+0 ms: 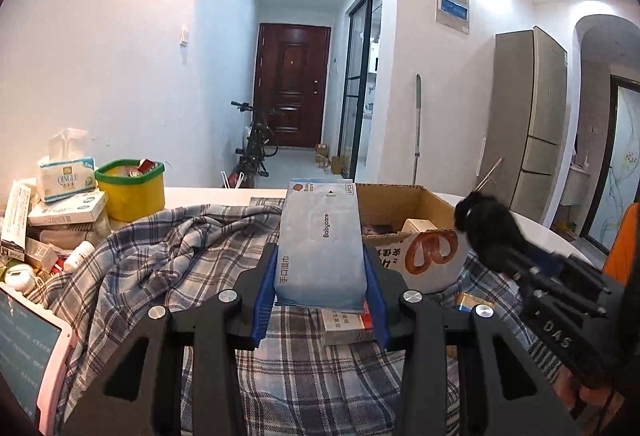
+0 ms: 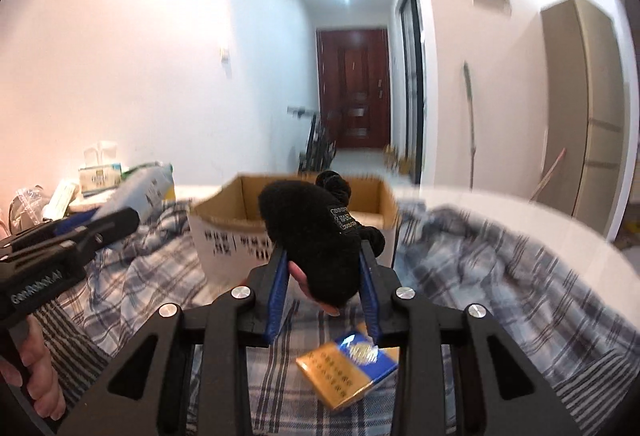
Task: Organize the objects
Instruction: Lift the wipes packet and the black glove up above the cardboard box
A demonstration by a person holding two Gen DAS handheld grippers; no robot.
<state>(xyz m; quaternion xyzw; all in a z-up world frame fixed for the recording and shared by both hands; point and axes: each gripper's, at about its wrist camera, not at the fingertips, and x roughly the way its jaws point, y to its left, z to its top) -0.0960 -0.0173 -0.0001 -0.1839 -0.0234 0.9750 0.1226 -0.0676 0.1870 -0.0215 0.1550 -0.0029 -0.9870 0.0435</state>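
Observation:
My left gripper (image 1: 320, 272) is shut on a pale blue pack of wet wipes (image 1: 322, 236), held up above the plaid cloth (image 1: 160, 256). Just behind and to its right stands an open cardboard box (image 1: 404, 201) with small items inside. My right gripper (image 2: 324, 276) is shut on a bundle of black fabric (image 2: 312, 232), lifted in front of the same cardboard box (image 2: 224, 236). In the left wrist view the black fabric (image 1: 488, 224) hangs at the right, near the box's corner. The left gripper (image 2: 116, 222) with its wipes pack (image 2: 140, 187) shows at the left of the right wrist view.
A gold and blue box (image 2: 344, 368) lies on the cloth under my right gripper. A red and white box (image 1: 348, 324) lies below the wipes. At left stand a yellow tub with a green rim (image 1: 132, 191), tissue packs (image 1: 68, 179) and a pink-cased screen (image 1: 36, 348).

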